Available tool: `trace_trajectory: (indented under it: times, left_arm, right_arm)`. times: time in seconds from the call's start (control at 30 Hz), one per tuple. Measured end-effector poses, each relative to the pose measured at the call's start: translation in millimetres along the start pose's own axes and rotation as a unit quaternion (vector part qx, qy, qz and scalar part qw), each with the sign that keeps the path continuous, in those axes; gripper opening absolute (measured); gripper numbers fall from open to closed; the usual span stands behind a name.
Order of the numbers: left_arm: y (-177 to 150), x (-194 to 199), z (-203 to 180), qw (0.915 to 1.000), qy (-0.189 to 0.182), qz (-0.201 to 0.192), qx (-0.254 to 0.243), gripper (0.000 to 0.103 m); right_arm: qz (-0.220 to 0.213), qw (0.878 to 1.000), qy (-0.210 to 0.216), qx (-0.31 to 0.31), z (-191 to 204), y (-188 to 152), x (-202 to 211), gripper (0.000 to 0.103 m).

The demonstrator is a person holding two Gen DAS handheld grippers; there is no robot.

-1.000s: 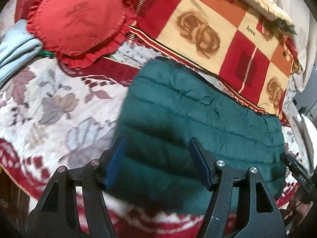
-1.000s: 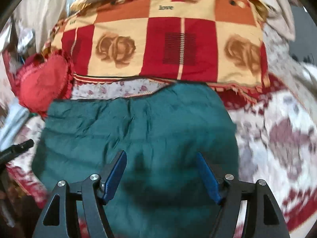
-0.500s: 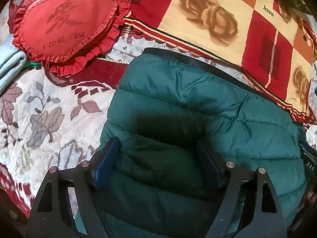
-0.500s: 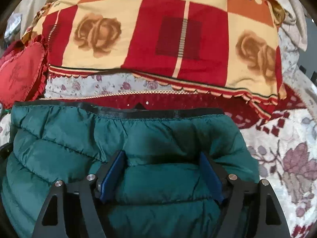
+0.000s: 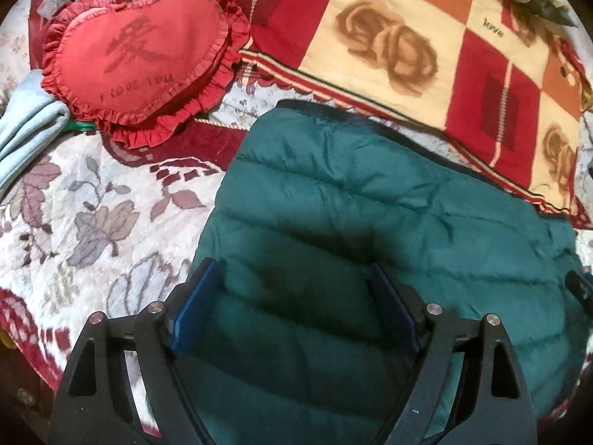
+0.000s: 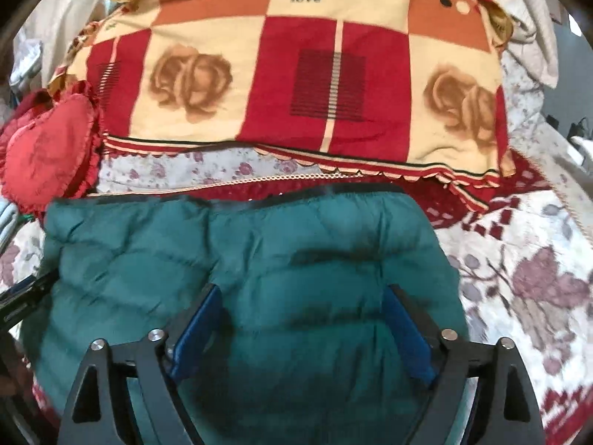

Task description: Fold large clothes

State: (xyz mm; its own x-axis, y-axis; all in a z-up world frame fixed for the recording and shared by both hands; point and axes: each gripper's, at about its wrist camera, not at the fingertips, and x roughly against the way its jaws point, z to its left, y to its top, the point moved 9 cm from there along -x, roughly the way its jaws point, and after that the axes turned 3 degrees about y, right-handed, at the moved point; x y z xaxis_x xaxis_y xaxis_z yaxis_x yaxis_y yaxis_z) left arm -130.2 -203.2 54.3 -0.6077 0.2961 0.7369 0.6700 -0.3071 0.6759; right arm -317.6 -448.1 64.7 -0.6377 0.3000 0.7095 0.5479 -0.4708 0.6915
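Observation:
A dark green quilted puffer jacket (image 5: 370, 222) lies folded into a rough rectangle on the floral bedspread (image 5: 74, 204); it also shows in the right wrist view (image 6: 241, 259). My left gripper (image 5: 292, 289) is open just above the jacket's left part, with nothing between its fingers. My right gripper (image 6: 302, 315) is open above the jacket's right part, empty. The tip of the right gripper shows at the left view's right edge (image 5: 578, 289), and the left one shows at the right view's left edge (image 6: 26, 296).
A red heart-shaped cushion (image 5: 137, 59) lies at the back left. A red, orange and cream checked blanket (image 6: 296, 74) lies behind the jacket. A light blue cloth (image 5: 22, 133) sits at the far left. White bedding (image 6: 533, 37) is piled at the back right.
Both grippers dipped close to the jacket half a second ago and have now drawn back a little. Both stayed open. The jacket has not visibly moved.

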Motion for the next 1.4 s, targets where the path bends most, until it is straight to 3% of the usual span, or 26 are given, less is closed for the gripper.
trace_trajectory:
  times: [0.23,0.43,0.6,0.93,1.4]
  left_arm:
    - [-20,47,-17,0.9986,-0.002,-0.025,-0.046,0.084]
    - [-37,87,-28,0.9972,-0.033,-0.052,-0.044,0.084]
    - [-43,110,-27,0.9960,-0.038,-0.069,-0.042,0.084]
    - [-53,120,-16,0.9966,-0.034,-0.067,-0.035,0.084]
    - [-61,119,-15,0.9967,-0.032,-0.063,-0.040,0.084]
  right_arm:
    - [-0.005,1.000,0.023,0.010,32,-35,48,0.088]
    - [-0.019,0.999,0.027,-0.011,50,-54,77,0.088]
    - [-0.030,0.999,0.022,-0.017,65,-64,95,0.088]
    - [-0.033,0.999,0.027,-0.010,86,-77,106,0.088]
    - [-0.036,0.999,0.026,-0.022,83,-80,108,0.088]
